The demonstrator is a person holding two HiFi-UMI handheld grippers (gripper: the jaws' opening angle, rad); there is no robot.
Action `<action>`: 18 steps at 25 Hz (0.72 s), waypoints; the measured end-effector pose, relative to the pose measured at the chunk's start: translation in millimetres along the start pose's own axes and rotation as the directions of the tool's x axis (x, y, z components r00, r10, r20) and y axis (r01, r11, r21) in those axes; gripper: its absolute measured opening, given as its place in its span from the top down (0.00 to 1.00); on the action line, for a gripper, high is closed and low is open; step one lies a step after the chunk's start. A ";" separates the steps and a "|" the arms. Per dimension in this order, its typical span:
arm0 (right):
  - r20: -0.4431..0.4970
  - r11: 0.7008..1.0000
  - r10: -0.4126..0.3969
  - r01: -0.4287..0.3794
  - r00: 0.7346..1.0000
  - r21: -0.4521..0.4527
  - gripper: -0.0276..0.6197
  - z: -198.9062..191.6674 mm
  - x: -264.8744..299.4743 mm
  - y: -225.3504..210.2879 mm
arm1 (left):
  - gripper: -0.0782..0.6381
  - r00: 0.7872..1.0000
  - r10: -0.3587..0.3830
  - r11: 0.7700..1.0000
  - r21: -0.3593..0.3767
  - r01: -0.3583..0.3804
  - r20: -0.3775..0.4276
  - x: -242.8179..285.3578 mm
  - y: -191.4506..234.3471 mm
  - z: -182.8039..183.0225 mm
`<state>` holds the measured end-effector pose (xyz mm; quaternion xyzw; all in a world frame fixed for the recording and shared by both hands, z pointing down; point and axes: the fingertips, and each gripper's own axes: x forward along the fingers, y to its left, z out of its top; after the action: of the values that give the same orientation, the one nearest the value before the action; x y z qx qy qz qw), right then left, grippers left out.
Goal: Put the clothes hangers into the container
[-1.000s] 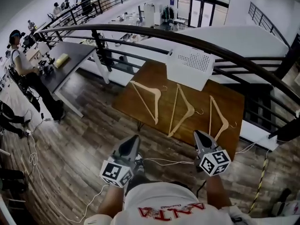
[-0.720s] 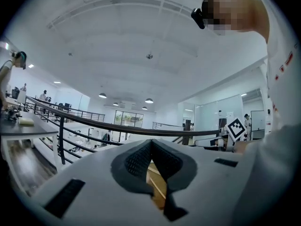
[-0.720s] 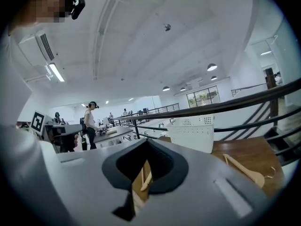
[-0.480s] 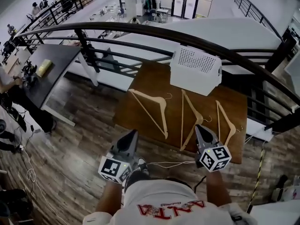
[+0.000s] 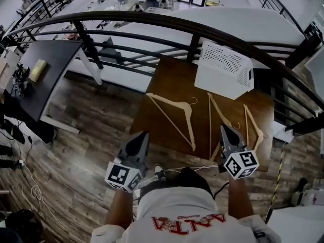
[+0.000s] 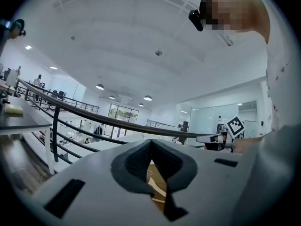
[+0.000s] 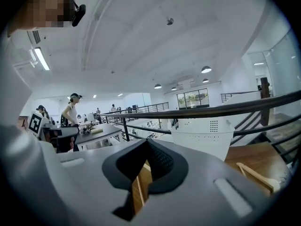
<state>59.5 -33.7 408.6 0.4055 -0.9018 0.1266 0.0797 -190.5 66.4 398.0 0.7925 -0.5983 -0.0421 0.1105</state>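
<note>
- We read left hand-held gripper (image 5: 142,135) closed and empty, and right hand-held gripper (image 5: 225,129) likewise.
- Right is over the bench (image 5: 169,80) near edge, left off its near-left corner.
- Hangers (image 5: 172,122) lie loose on the bench, container (image 5: 223,67) at its far edge.

The hangers (image 5: 185,107) are pale wood, the table (image 5: 171,80) brown, the container (image 5: 223,71) white.

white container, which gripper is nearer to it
Right. The right gripper is at the table's near edge, roughly in line with the white container at the far edge. The left gripper is off to the side, beyond the table's left corner.
</note>
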 end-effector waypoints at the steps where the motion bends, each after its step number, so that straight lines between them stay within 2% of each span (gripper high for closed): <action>1: -0.009 1.000 -0.008 0.008 1.000 -0.002 0.96 -1.8 4.4 0.0 | 0.88 1.000 -0.001 1.000 -0.007 0.001 -0.003 2.9 4.1 -1.2; 7: -0.019 1.000 -0.001 0.001 1.000 -0.001 0.96 -0.6 23.2 -7.8 | 0.88 0.999 -0.027 1.000 0.005 0.027 -0.026 32.7 2.8 7.9; 13: -0.032 1.000 0.004 -0.003 0.999 0.020 0.96 -8.5 31.4 -46.5 | 0.88 0.998 -0.037 0.999 0.036 0.039 -0.043 80.5 -21.4 16.6; 18: -0.080 0.997 -0.044 0.049 0.996 0.061 0.96 -33.2 28.0 -76.5 | 0.88 0.995 -0.062 0.997 0.034 0.064 -0.080 105.8 -33.6 7.2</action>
<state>99.9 -92.8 459.8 0.4236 -0.8837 0.1689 0.1054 -130.7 -27.1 390.4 0.8139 -0.5688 -0.0036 0.1182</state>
